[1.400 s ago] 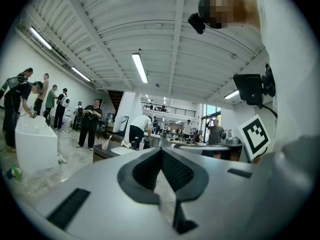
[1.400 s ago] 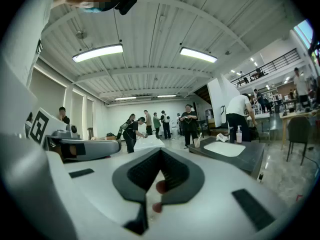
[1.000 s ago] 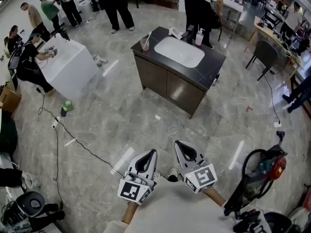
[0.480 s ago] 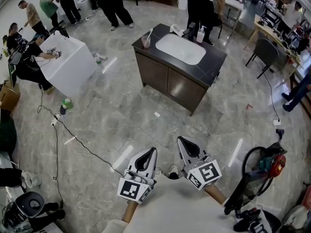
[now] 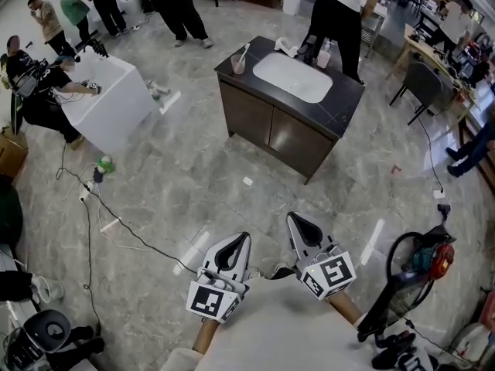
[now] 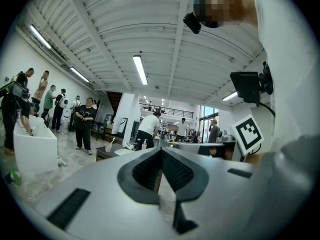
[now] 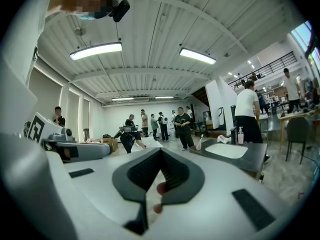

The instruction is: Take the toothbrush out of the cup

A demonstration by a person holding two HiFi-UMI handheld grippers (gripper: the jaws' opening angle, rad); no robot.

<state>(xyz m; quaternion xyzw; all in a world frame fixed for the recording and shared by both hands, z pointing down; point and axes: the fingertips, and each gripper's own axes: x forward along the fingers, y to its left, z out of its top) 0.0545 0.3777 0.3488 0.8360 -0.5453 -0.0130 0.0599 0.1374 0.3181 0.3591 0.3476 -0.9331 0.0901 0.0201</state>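
Left gripper (image 5: pixel 236 247) and right gripper (image 5: pixel 300 229) are hanging side by side close to the body, both pointing level. Both sets of jaws are sitting closed tip to tip, gripping nothing. Grey marble floor (image 5: pixel 193 168) is lying between them and the dark desk (image 5: pixel 340 103) with the white sink (image 5: pixel 292 77). The toothbrush (image 5: pixel 244 52), slim and pale, is leaning in the small pinkish cup (image 5: pixel 237 66) at the desk's left corner, well apart from both grippers.

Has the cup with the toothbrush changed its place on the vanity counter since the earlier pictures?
No. The cup with the toothbrush stands at the same left corner of the vanity counter, left of the sink basin, as before.
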